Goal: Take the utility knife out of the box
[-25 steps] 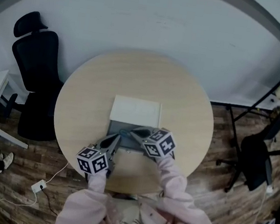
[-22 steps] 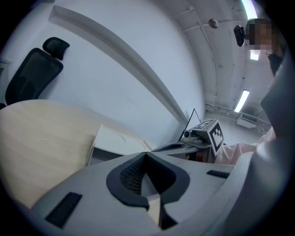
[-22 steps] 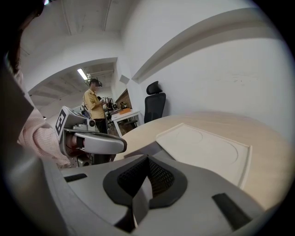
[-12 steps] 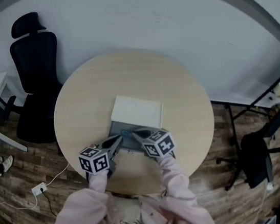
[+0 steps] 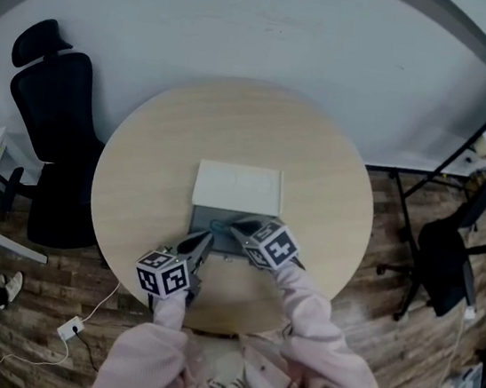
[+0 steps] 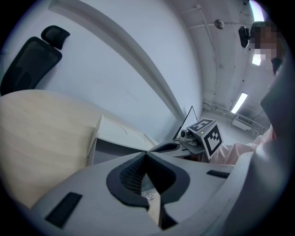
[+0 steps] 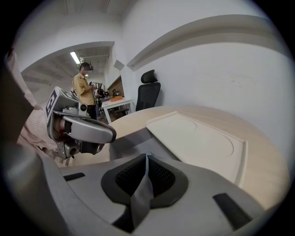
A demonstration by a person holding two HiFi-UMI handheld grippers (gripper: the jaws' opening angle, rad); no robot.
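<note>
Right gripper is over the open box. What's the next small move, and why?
Probably let the right gripper finish opening and lower it into the box, toward the bluish item, which may be the utility knife. Its jaws are opening with nothing between them, above the box's grey interior.

Bare table open to the left and right of the box, flat white lid lying just behind the box, black chair well apart on its left
</note>
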